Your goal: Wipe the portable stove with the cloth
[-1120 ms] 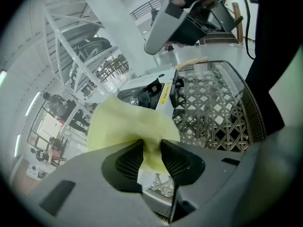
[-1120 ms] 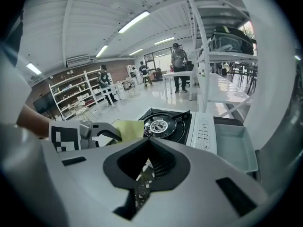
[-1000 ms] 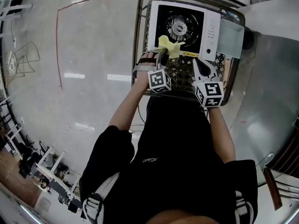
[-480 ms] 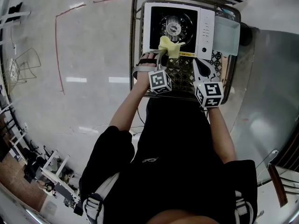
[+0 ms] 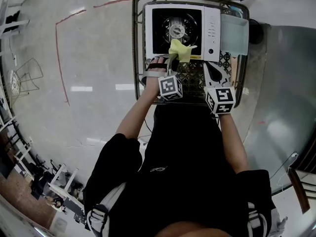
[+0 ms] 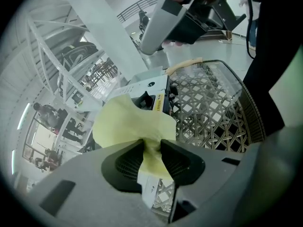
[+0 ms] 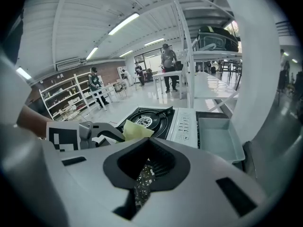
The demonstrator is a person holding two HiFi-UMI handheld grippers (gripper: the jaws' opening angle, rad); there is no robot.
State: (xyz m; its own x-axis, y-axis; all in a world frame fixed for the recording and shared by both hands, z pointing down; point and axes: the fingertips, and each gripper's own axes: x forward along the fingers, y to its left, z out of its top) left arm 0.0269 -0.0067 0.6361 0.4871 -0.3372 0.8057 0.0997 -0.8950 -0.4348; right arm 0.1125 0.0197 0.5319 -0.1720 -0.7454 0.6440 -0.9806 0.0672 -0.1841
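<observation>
Cloth (image 5: pixel 180 50) shifted R along stove (image 5: pixel 212 31) edge | L tongs (image 6: pixel 151 146) grip it | R tongs (image 7: pixel 144 171) shut

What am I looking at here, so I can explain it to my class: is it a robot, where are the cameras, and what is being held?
It is not a robot. A person stands holding a hand-held gripper in each hand, and the patterned cubes are parts of those grippers. The head view comes from a camera on the person's head, looking steeply down. The other two views come from cameras riding on each gripper, looking along its jaws. On a woven wicker table sits a white portable stove with a black burner area, and a grey tray lies beside it. The left gripper has its jaws closed on a yellow cloth, held at the stove's near edge. The right gripper has its jaws shut with nothing between them.
</observation>
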